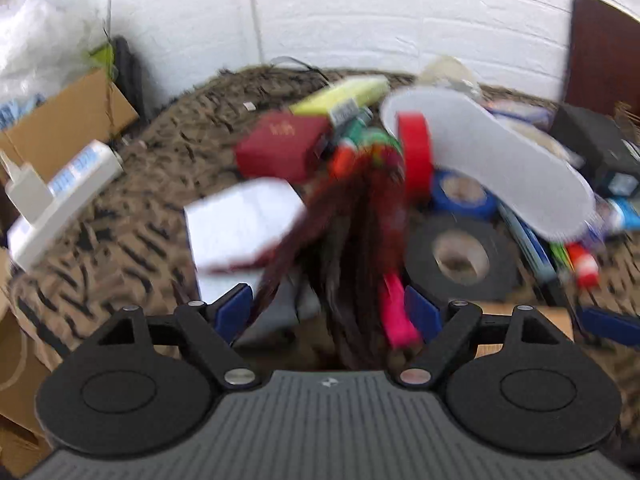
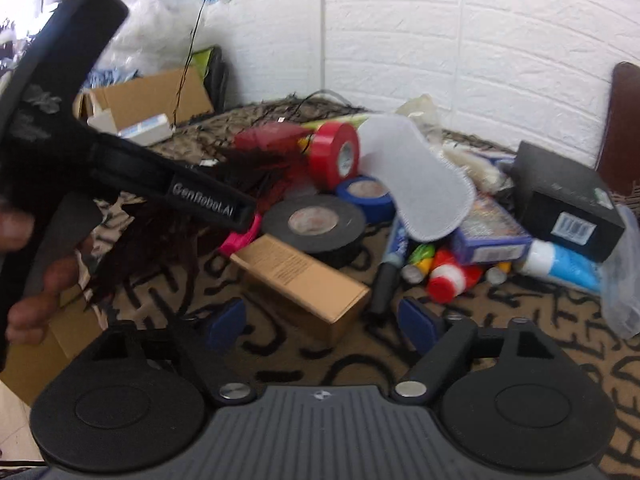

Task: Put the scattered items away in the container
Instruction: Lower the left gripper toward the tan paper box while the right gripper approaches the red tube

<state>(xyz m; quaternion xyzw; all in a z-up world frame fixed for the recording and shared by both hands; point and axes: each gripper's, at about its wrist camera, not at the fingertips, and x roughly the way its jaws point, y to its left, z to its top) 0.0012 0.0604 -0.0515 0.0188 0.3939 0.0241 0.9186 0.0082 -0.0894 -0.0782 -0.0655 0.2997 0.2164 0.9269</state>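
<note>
While clutter crowds the far wall | my left tongs point(image 1: 328, 312) gape around dark feathers point(image 1: 352, 232) | right tongs point(image 2: 320, 320) wide, empty, over brown box point(image 2: 304, 280) | bare patterned surface point(image 2: 520, 320) at right.

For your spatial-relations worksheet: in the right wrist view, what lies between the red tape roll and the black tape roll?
The blue tape roll lies between the red tape roll and the black tape roll, in the right wrist view.

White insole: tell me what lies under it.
The white insole leans over a blue tape roll, a marker and a blue box. Whatever lies further beneath is covered.
</note>
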